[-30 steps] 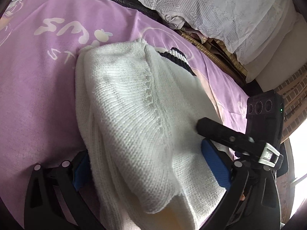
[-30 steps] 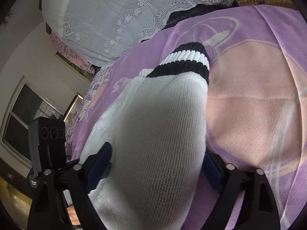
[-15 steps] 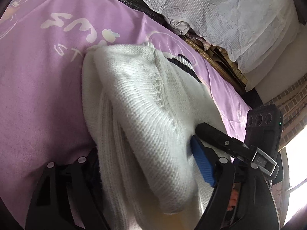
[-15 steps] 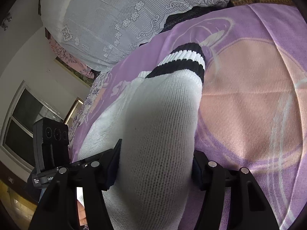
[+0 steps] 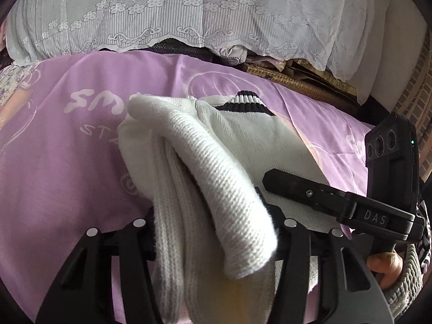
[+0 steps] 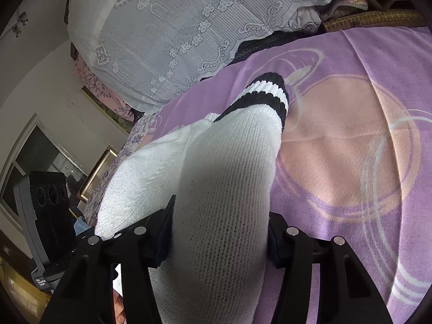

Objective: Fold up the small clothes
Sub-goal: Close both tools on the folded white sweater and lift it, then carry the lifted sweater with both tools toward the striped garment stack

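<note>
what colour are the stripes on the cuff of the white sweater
Black, with a white band between them, on the cuff of the white sweater. The right wrist view shows it best.

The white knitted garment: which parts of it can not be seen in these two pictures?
- White knitted garment, left wrist view: near end cut off by the bottom edge; its folds hide the left gripper pads, whose jaws have just been closing.
- Right wrist view: the bulging knit covers the right gripper pads, also just closing.
- Overall shape: unclear, bunched on the purple blanket.
</note>
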Demonstrator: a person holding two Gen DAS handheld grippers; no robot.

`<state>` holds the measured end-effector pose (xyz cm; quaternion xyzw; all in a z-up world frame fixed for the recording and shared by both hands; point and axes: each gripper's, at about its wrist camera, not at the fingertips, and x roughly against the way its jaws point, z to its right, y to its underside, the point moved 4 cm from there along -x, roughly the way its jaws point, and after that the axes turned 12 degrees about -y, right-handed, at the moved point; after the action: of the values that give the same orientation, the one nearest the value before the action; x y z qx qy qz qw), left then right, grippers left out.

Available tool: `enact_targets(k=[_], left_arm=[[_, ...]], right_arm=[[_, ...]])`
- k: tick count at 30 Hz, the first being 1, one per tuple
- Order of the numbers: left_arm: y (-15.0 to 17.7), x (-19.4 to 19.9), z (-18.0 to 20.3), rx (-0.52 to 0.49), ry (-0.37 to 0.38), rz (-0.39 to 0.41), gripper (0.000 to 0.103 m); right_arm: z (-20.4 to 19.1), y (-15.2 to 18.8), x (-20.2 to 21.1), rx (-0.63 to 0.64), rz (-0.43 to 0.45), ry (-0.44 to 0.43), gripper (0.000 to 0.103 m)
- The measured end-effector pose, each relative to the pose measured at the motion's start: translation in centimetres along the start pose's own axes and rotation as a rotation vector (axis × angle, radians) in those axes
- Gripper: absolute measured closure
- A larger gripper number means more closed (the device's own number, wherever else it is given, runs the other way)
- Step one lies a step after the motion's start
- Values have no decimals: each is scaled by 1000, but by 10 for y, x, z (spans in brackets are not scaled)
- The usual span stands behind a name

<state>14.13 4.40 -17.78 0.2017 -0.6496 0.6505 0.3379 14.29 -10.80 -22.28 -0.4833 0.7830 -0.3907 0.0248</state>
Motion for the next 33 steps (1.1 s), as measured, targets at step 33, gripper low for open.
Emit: enact_targets(k=[33], left_arm=[[36,77,94,-217,73,123,53]], right_arm=[[-24,57,131,0,158,103,47]])
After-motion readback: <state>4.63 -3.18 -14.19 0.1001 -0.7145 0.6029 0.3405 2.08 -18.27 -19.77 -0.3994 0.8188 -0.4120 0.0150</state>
